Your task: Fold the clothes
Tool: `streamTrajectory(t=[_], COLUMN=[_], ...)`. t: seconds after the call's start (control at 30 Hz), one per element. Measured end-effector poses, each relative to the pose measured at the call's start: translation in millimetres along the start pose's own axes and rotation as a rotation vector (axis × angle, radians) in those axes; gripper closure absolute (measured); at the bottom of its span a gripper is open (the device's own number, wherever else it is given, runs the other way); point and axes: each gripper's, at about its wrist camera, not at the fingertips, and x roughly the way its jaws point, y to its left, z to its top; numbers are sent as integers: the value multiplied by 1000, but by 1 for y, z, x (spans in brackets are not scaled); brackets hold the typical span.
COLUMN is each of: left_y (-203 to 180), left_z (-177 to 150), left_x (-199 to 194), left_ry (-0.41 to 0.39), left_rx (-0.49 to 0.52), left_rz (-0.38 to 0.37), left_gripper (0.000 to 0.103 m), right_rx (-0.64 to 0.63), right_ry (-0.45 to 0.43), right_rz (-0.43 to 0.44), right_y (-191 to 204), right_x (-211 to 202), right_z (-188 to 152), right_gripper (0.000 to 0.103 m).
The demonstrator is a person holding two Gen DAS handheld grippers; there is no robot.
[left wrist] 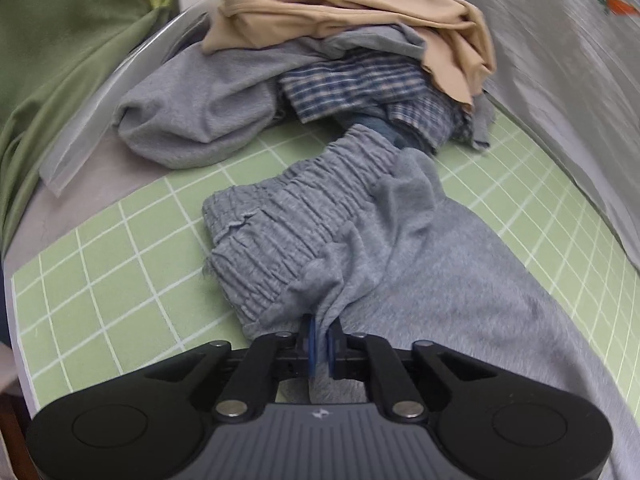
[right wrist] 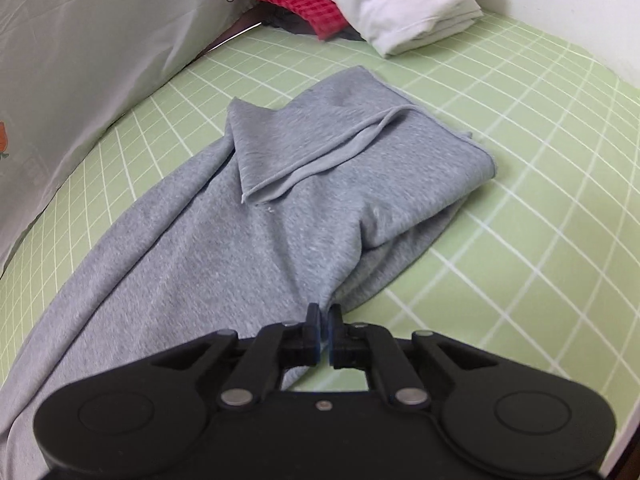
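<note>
Grey sweatpants (left wrist: 400, 264) lie along the green grid mat (left wrist: 120, 280). Their elastic waistband (left wrist: 288, 216) is bunched up in the left wrist view. My left gripper (left wrist: 323, 330) is shut on the cloth just below the waistband. In the right wrist view the pants' leg end (right wrist: 320, 160) lies partly folded over on the mat (right wrist: 540, 200). My right gripper (right wrist: 325, 314) is shut on the near edge of the leg cloth.
A heap of unfolded clothes sits beyond the waistband: a beige garment (left wrist: 352, 8), a grey one (left wrist: 200, 112), a blue plaid one (left wrist: 352, 84). Folded white (right wrist: 400, 0) and red (right wrist: 304, 4) items lie at the far end. A grey sheet (right wrist: 80, 80) borders the mat.
</note>
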Motion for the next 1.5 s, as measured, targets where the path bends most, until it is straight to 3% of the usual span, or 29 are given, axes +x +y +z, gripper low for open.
streamTrajectory(t=[0.07,0.1,0.17,0.23,0.3,0.37,0.43,0.6,0.7,0.8,0.93,1.0,1.07,1.2,1.27,1.37,1.4,1.47,1.5], left_y=[-8,-13,-23,-33,-44,-58,-73,-109,-128,-148,-177,-189,-200,-218,-225,-231,-232,-235,-236], left_z=[-3,-4,-7,-11,-16,-24,-33,-57,-67,-78,-89,-93,-97,-104,-107,-111,-112,-116,-118], left_x=[-7,-11,-19,-27,-35,-41,-42,-41,-38,-35,-31,-29,-26,-20,-17,-15,-14,-15,-16], left_ry=[-13,-22,-47,-72,-98,-113,-98,-57,-32,-3,21,30,38,62,76,91,93,87,85], left_rx=[52,72,109,147,175,201,246,383,449,520,584,613,641,697,709,697,691,685,684], left_rz=[2,-2,-12,-22,-29,-36,-66,-94,-103,-126,-154,-162,-167,-166,-169,-181,-184,-187,-189], left_gripper=[87,79,60,31,22,18,17,17,16,16,16,16,16,16,16,16,15,14,13], right_rx=[-2,-7,-33,-71,-121,-176,-247,-429,-466,-466,-439,-414,-398,-339,-257,-183,-179,-232,-264], right_ry=[-14,-26,-67,-108,-136,-160,-180,-202,-192,-158,-144,-172,-206,-304,-314,-342,-346,-318,-300], right_rz=[-2,-4,-3,-6,-16,-27,-38,-64,-56,-66,-44,-62,-76,-151,-180,-167,-149,-89,-62], right_y=[2,4,10,19,28,37,46,65,69,69,62,59,55,46,38,36,38,49,55], right_x=[-4,-6,-13,-18,-19,-18,-15,2,17,34,44,46,51,64,68,60,57,51,49], right_z=[2,4,10,15,20,25,28,38,44,51,67,83,104,157,180,186,182,160,146], right_gripper=[89,86,69,60,53,35,29,29,31,46,87,88,99,98,88,53,48,27,26])
